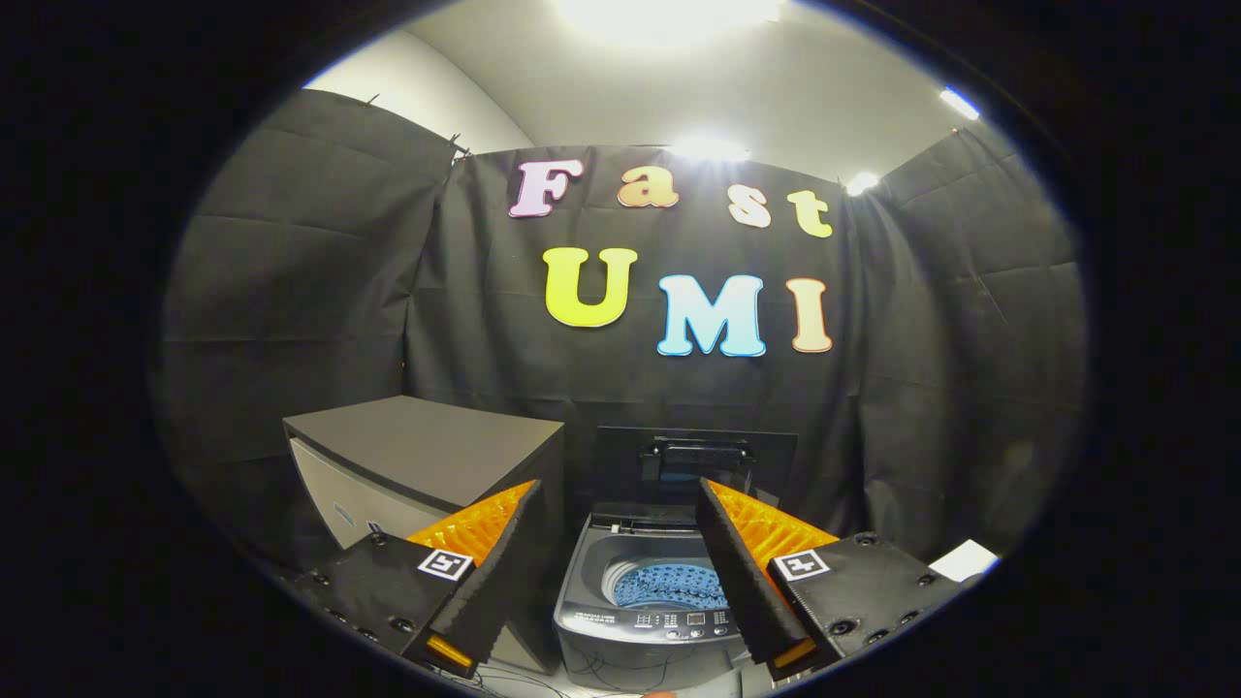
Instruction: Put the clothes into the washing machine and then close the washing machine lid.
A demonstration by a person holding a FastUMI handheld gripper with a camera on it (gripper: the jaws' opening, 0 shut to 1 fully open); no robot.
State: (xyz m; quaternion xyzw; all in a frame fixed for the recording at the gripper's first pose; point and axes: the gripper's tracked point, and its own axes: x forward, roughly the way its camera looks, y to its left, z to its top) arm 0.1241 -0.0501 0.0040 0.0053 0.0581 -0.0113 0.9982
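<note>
Tongs [618, 499] spread apart, gripping nothing; washing machine [648, 601] just ahead between them, lid [694, 465] raised.

Grey washing machine [648, 620], blue drum [669, 586]

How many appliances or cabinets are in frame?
2. The washing machine, lid raised, sits beyond and between the open, empty fingers. A dark-topped cabinet stands beside it, behind one finger. Others may be hidden behind the fingers.
</note>
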